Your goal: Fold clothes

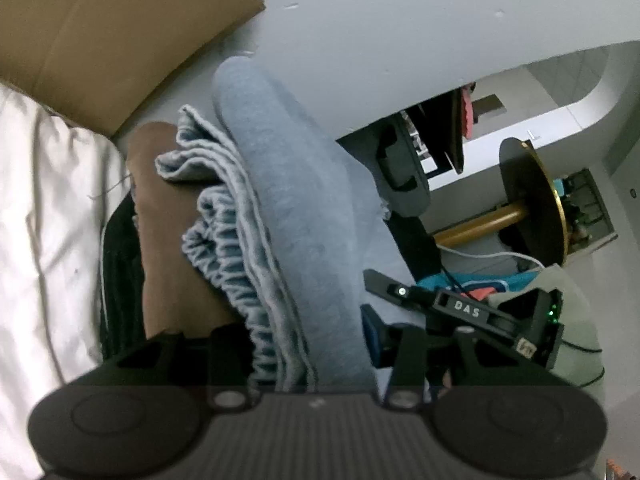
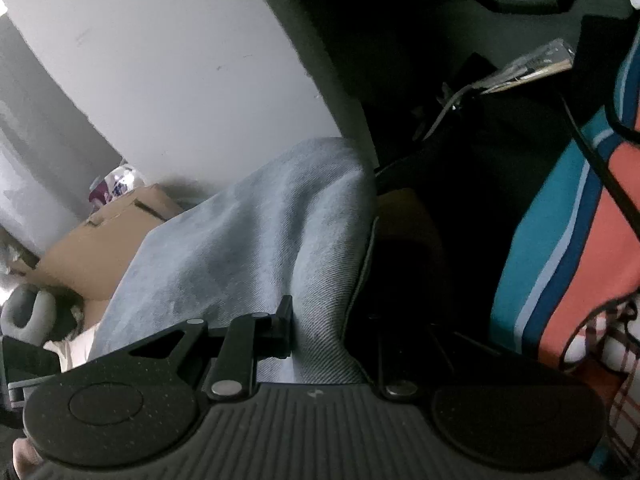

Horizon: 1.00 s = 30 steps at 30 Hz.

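Both tongs, left tongs (image 1: 308, 344) and right tongs (image 2: 320, 320), clamp the light-blue sweatpants (image 1: 288, 200), holding its doubled fabric together for folding.

The left claw (image 1: 308, 344) pinches a thick fold of light blue clothing (image 1: 288, 200) with a ruffled edge. A brown cloth (image 1: 168, 240) lies beneath it. The right claw (image 1: 384, 292) grips the same blue clothing nearby. A cardboard box (image 1: 120, 32) stands behind.
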Each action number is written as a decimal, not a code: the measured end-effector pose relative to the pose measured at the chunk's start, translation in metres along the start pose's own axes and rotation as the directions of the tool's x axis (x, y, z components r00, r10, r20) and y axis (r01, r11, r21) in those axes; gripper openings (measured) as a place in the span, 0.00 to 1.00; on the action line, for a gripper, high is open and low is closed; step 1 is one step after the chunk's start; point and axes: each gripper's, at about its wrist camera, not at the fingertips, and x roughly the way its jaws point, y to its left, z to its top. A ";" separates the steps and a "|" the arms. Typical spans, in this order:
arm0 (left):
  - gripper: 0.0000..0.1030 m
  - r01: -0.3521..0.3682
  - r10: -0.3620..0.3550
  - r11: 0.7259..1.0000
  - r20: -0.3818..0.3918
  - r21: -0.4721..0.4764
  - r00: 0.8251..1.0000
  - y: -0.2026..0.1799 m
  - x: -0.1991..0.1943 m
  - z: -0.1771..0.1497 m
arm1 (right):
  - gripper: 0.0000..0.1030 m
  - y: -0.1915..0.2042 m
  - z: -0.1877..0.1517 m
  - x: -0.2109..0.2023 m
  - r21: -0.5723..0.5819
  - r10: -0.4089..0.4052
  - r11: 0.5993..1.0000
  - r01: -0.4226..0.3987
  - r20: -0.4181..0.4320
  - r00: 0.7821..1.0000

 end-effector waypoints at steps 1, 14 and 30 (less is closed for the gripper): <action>0.45 -0.002 0.002 1.000 0.002 -0.002 1.000 0.001 0.000 -0.001 | 0.22 -0.001 -0.001 0.002 0.004 -0.001 1.000 0.001 -0.001 1.000; 0.44 -0.110 0.112 0.993 -0.042 0.039 0.993 -0.017 -0.028 0.012 | 0.22 0.000 0.001 0.019 -0.011 -0.025 1.000 0.025 -0.032 0.999; 0.55 -0.271 0.300 0.908 -0.047 0.319 0.953 -0.108 -0.032 0.060 | 0.23 0.015 -0.007 0.017 -0.053 -0.066 0.996 0.066 -0.005 0.998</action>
